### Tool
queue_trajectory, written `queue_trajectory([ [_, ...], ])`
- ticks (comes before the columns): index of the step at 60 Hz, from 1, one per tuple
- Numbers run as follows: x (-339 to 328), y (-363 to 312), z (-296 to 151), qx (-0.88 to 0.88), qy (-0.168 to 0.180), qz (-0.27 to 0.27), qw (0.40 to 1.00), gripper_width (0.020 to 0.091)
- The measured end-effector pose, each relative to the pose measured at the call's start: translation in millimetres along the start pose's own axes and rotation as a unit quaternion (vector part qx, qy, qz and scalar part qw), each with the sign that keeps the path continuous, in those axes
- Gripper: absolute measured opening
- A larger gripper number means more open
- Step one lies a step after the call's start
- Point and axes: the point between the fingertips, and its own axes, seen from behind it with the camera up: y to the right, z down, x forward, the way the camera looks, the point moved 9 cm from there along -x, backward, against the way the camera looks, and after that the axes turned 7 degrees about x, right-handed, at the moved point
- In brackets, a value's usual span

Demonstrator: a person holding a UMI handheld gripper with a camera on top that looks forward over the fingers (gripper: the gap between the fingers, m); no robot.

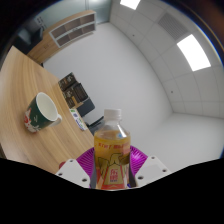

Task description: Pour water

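Observation:
A clear bottle (111, 150) of yellowish drink with a white cap and a red and yellow label stands between my fingers. Both purple pads (89, 160) press against its sides, so my gripper (111, 172) is shut on it. The view is tilted, and the bottle is lifted off the table. A green mug (41, 111) with a white inside and a handle stands on the wooden table (30, 80), to the left of the bottle and beyond the fingers. The bottle's base is hidden below the fingers.
Behind the table stand a dark shelf unit (72, 90) and some small objects near the table's far end. A white wall, wall cabinets (70, 32) and ceiling lights (193, 50) fill the background.

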Motion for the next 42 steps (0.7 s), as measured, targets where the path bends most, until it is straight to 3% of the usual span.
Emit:
queue_trajectory([
  [9, 17, -36, -38, -0.267, 0.034, -0.021, 0.963, 0.0450],
  [22, 12, -55, -45, -0.524, 0.066, -0.029, 0.848, 0.0452],
  [35, 22, -56, -56, -0.568, 0.072, -0.023, 0.820, 0.0452],
  [42, 29, -38, -62, -0.507, 0.067, -0.021, 0.859, 0.0452],
])
